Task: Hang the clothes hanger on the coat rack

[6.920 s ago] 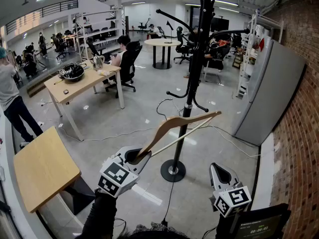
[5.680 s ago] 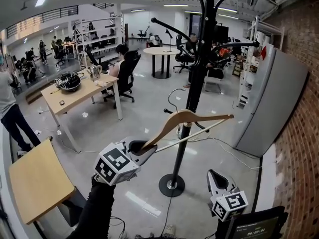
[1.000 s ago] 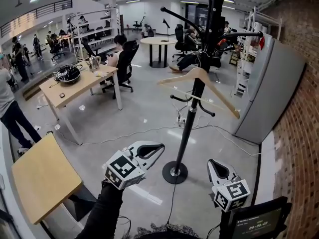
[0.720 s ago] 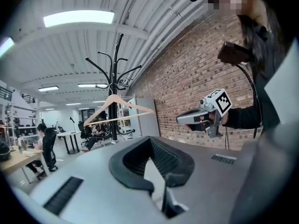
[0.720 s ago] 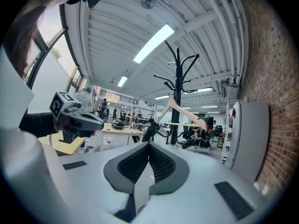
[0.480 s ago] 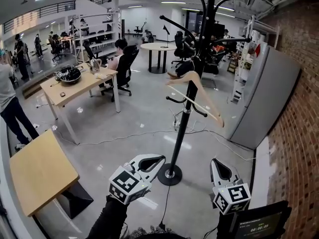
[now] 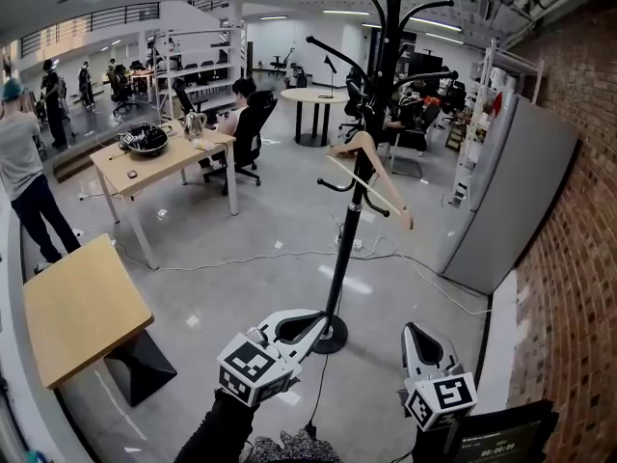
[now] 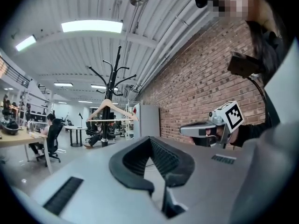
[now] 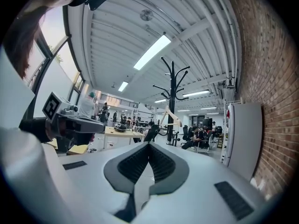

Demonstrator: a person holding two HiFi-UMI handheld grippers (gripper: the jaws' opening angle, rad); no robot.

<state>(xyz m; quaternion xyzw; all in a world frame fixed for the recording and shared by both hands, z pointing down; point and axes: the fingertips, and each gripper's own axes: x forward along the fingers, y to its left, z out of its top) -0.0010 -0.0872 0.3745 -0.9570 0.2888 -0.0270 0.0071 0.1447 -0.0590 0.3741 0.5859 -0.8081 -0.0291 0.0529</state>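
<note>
Head view shows the wooden clothes hanger (image 7: pixel 372 174) already up on the black coat rack (image 7: pixel 358 222), hanging against the pole about halfway up, with 1 shoulder sloping down to the right and its crossbar slanted the same way. Which peg its hook sits on is too small to tell. Nothing touches it, so the hanging itself looks done; what may be left, at most, is checking that it stays put.

Left gripper view has the hanger (image 8: pixel 112 109) far ahead on the rack (image 8: pixel 111 97), and right gripper view shows it (image 9: pixel 172 116) from the side, again well apart from both tools.

The left claw (image 7: pixel 315 320) is low in front of the person, above the grey floor (image 7: pixel 251 249) near the rack's round base, and its jaws are closed together on nothing (image 8: pixel 150 139). The right claw (image 7: pixel 413 332) is beside it, near the brick wall (image 7: pixel 569 287), also fully closed and empty (image 9: pixel 149 145). A wooden table (image 7: pixel 77 307) stands off to the left.
</note>
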